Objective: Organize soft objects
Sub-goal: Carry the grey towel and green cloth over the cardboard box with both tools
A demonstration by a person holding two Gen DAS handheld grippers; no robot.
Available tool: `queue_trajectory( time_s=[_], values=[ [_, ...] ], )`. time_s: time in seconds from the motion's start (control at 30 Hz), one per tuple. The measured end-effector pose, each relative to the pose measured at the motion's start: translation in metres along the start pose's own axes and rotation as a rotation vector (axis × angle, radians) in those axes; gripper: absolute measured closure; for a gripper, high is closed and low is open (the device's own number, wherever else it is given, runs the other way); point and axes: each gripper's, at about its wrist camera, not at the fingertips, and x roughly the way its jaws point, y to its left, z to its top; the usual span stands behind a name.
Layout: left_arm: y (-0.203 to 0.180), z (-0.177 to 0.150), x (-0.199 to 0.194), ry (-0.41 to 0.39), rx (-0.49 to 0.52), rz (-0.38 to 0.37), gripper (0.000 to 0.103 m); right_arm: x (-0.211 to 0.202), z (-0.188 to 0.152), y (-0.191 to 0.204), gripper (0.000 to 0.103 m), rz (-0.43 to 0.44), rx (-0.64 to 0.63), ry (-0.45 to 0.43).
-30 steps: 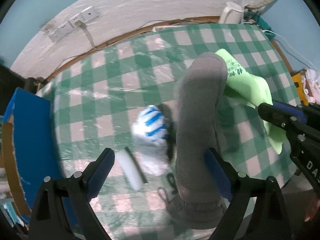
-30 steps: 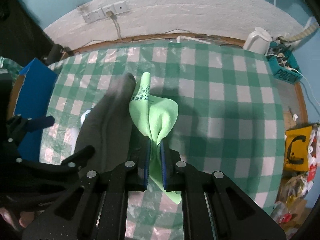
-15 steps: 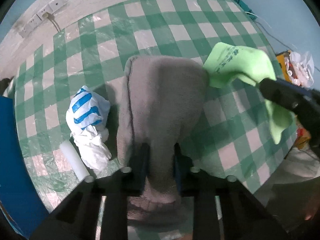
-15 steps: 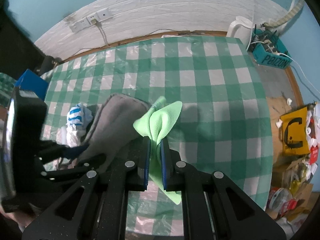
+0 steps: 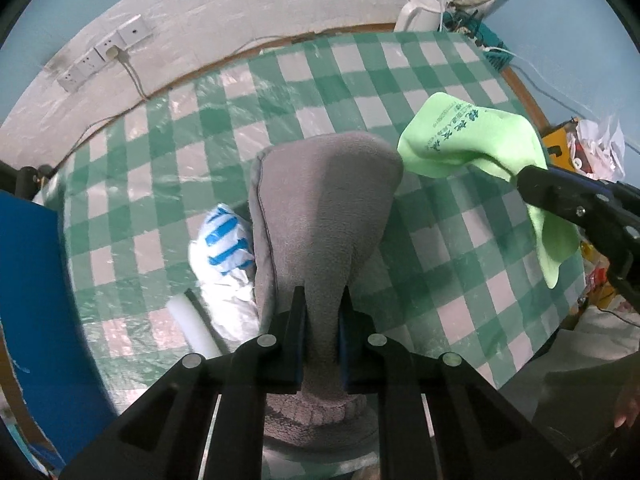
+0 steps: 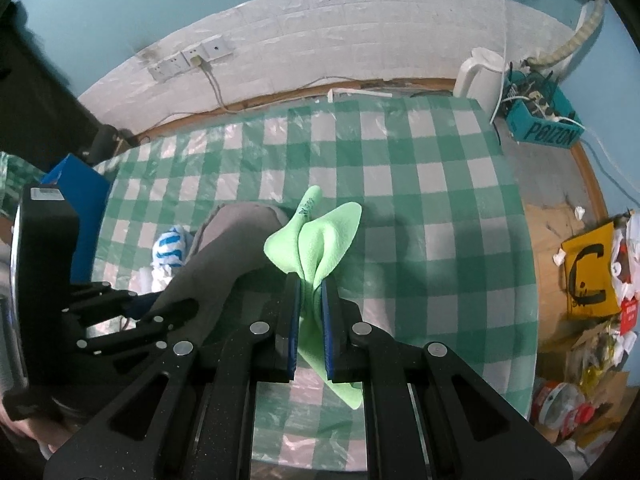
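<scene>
Pinched between the pads of the left gripper (image 5: 322, 308), whose jaws have just been closing, a grey fleece piece (image 5: 320, 204) is held over the checked tablecloth (image 5: 248, 112), while a light green cloth (image 6: 316, 240) is clamped by the right gripper (image 6: 310, 296) just beside it.

A matt grey fleece cloth (image 5: 320, 216), soft and napped with a ribbed knitted hem, hangs beside a smooth lime-green microfibre cloth (image 6: 316, 240) (printed with dark lettering). Beneath them a glossy clear plastic film covers the green-and-white checked tablecloth (image 6: 420, 200), catching glare. A crinkled blue-striped plastic bag (image 5: 224, 240) lies nearby; the wall (image 6: 280, 40) is white embossed tile.
</scene>
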Motion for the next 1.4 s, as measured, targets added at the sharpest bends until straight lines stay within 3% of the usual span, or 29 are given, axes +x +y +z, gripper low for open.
queue_trajectory(
  time_s=[0.5,1.4],
  values=[
    [0.016,-0.007,-0.059,-0.133,-0.013,0.021,0.09,-0.034,0.006,0.027,0.095,0.013,-0.058,-0.079],
    [0.114,-0.045,-0.11,-0.223,-0.171,0.099,0.09,-0.05,0.015,0.101,0.095,0.065,-0.175,-0.111]
  ],
)
